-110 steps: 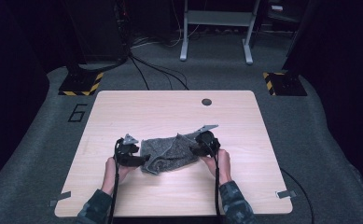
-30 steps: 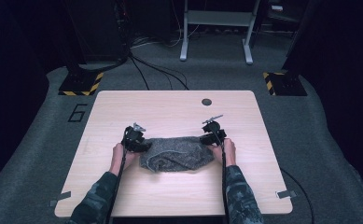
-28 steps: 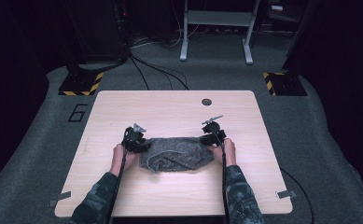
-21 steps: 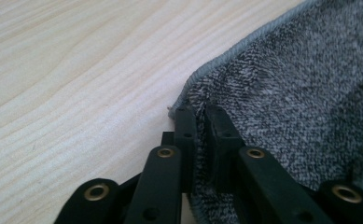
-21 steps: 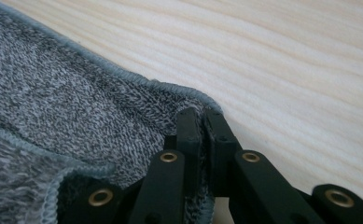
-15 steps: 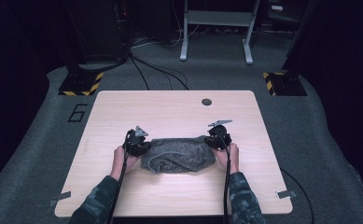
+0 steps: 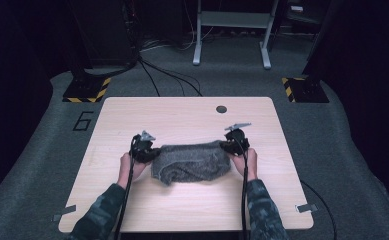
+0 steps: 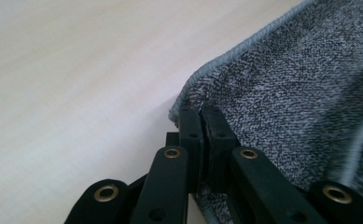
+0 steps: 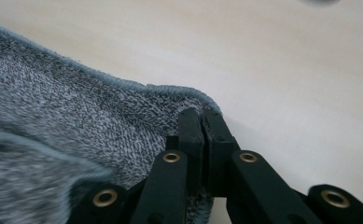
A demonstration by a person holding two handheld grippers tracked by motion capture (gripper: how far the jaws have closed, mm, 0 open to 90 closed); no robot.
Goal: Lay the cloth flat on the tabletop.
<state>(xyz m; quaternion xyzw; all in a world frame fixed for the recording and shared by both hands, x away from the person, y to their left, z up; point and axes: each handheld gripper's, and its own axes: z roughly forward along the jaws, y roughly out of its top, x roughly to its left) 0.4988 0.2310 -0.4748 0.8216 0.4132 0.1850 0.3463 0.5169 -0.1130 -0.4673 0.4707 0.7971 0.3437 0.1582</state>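
Towel (image 7: 192,162), grey, hangs stretched between both hand-held grippers over the middle of the surface (image 7: 182,115). Left hand-held gripper (image 8: 201,122) is clenched on one hemmed corner, jaws having just closed on it; right hand-held gripper (image 9: 201,122) likewise pinches the opposite corner.

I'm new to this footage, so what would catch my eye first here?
A grey terry-cloth towel sits at the middle of the pale wooden table, stretched between two hand-held tools. The left gripper and the right gripper each pinch one of its hemmed corners, jaws shut. A small dark round disc sits near the far edge.
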